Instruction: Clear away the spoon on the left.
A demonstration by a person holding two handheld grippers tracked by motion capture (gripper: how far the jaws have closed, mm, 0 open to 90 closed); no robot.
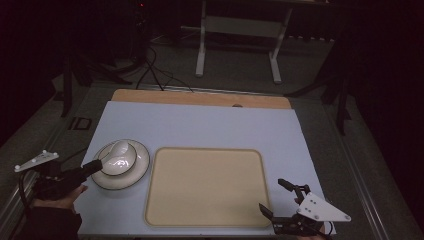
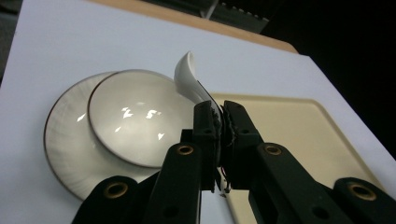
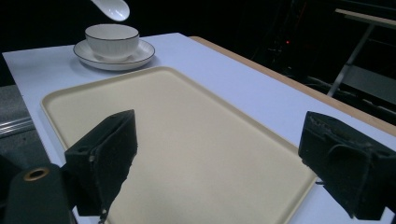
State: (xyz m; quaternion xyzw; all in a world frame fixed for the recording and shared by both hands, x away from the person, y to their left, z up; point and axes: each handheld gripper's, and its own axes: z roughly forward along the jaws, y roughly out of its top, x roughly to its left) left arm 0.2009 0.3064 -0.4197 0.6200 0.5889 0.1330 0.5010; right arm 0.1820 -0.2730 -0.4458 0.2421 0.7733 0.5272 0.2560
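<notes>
1. at the counter's (image 1: 200,120) left side, the left tool (image 2: 219,122) is clamped on the handle of a white spoon (image 2: 187,74), held in the air above a white bowl (image 2: 135,116).
2. the bowl sits on a dark-rimmed saucer (image 2: 60,140), just left of a beige tray (image 1: 205,187).
3. near the tray's right front corner, the right tool (image 1: 275,197) gapes wide, holding nothing.
4. nothing stands between spoon and tray.
</notes>
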